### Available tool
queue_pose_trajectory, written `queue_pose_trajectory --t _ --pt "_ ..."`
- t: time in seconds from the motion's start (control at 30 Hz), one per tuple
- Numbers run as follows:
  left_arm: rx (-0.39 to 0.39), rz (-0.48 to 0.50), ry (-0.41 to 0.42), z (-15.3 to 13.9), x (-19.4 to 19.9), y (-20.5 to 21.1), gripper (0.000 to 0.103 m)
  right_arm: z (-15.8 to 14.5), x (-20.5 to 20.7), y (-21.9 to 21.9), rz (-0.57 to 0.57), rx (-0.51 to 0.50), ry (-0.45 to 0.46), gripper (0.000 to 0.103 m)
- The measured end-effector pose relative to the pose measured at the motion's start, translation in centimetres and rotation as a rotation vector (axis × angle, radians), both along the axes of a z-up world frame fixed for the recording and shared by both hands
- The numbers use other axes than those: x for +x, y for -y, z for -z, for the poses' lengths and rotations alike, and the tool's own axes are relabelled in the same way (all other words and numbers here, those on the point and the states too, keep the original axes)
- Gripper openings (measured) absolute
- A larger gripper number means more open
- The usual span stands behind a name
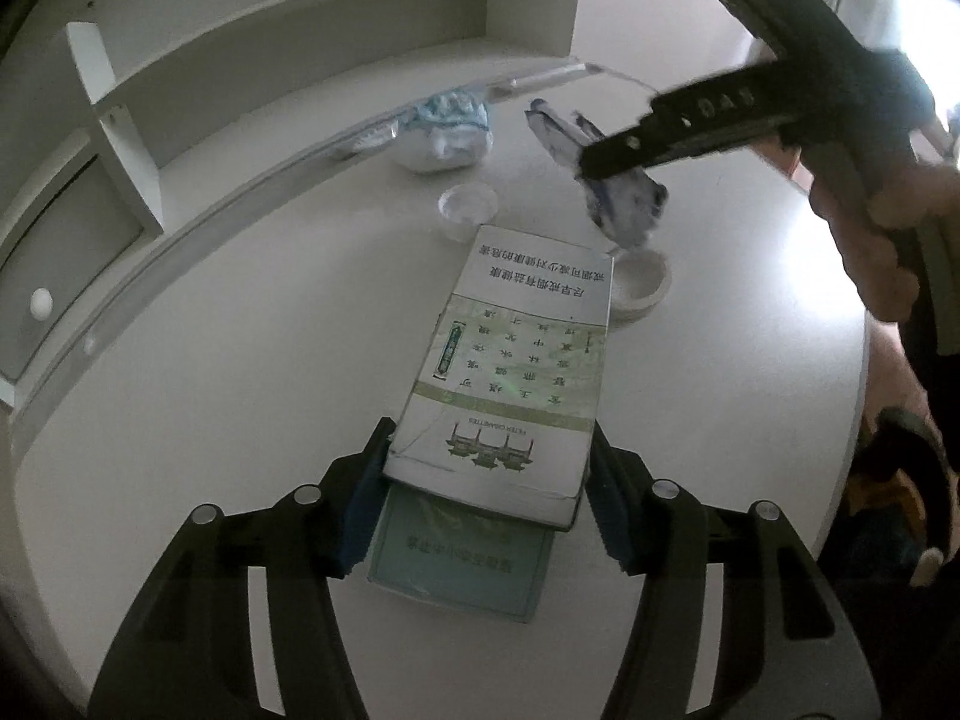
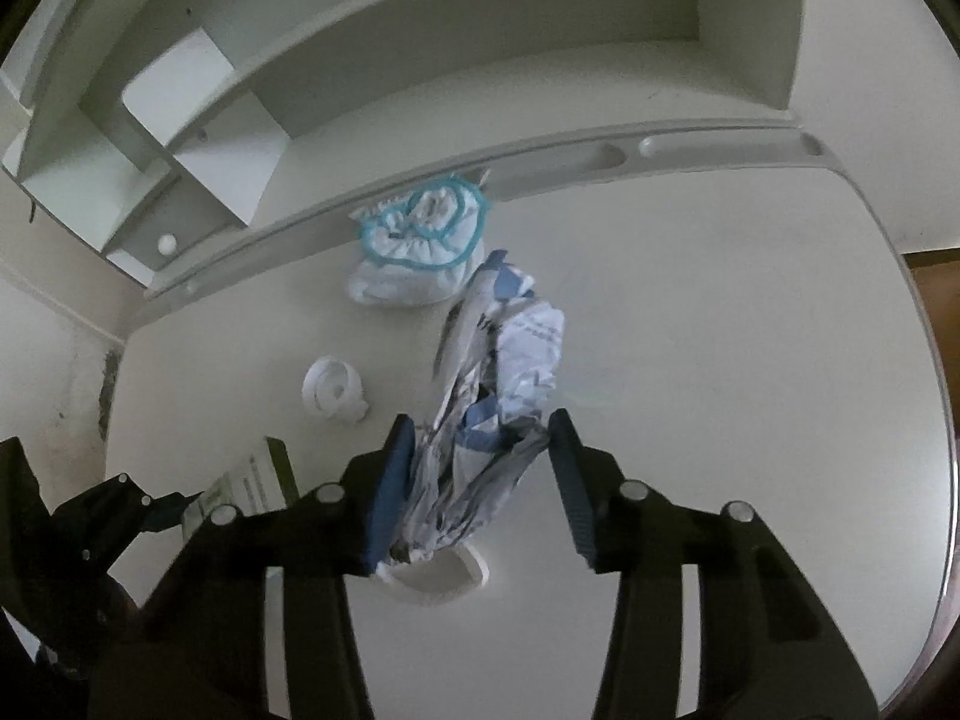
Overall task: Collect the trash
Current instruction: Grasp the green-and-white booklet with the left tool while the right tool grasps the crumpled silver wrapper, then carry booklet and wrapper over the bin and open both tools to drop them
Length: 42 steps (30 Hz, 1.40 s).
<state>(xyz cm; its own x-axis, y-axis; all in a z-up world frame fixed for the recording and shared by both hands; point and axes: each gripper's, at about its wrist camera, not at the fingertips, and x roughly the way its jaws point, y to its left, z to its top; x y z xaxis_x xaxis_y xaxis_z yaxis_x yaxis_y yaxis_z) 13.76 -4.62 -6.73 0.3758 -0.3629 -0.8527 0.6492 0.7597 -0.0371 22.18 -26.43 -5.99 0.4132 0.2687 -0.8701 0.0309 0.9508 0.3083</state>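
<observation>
My left gripper (image 1: 489,480) is shut on the near end of a white and green cigarette carton (image 1: 516,360), one blue pad on each long side. A green booklet (image 1: 462,564) lies on the desk under that end. In the left wrist view my right gripper (image 1: 591,165) reaches in from the upper right, held by a person's hand. It is shut on a crumpled blue and white wrapper (image 1: 627,207). The right wrist view shows the same wrapper (image 2: 498,384) squeezed between the right gripper's (image 2: 480,462) pads above the desk.
A bunched white cover with a blue elastic rim (image 2: 420,246) lies by the desk's back ledge. A white ring (image 2: 444,579) sits just under the wrapper, and a small round white lid (image 2: 333,390) lies to its left. A white shelf unit (image 2: 420,60) stands behind.
</observation>
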Motion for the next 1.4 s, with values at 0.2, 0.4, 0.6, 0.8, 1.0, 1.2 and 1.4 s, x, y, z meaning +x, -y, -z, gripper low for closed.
queue_pose_trajectory --t 0.2,0.4,0.6,0.8,1.0,1.2,1.4 --pt "-0.022 0.004 0.049 -2.2 -1.1 1.7 0.058 -2.2 -2.8 1.9 0.018 -0.013 0.07 0.042" --pt "-0.047 0.074 0.106 -3.6 -0.9 7.7 0.058 -4.1 -8.5 7.6 0.116 -0.014 0.13 0.042" --pt "-0.086 0.223 0.136 -4.9 -3.5 16.5 0.058 -4.0 -17.7 16.5 0.311 -0.055 0.148 0.042" --pt "-0.129 0.442 0.119 -4.7 -8.0 28.3 0.058 -2.6 -29.2 25.4 0.561 -0.086 0.125 0.042" --pt "-0.158 0.638 0.063 -3.1 -13.5 38.3 0.058 -0.3 -39.6 31.4 0.769 -0.097 0.071 0.042" --pt "-0.135 0.761 0.002 1.1 -17.8 45.5 0.058 2.6 -46.3 35.1 0.894 -0.08 0.018 0.042" --pt "-0.076 0.799 -0.01 4.7 -20.2 48.8 0.058 6.1 -48.9 37.5 0.935 -0.047 -0.032 0.042"
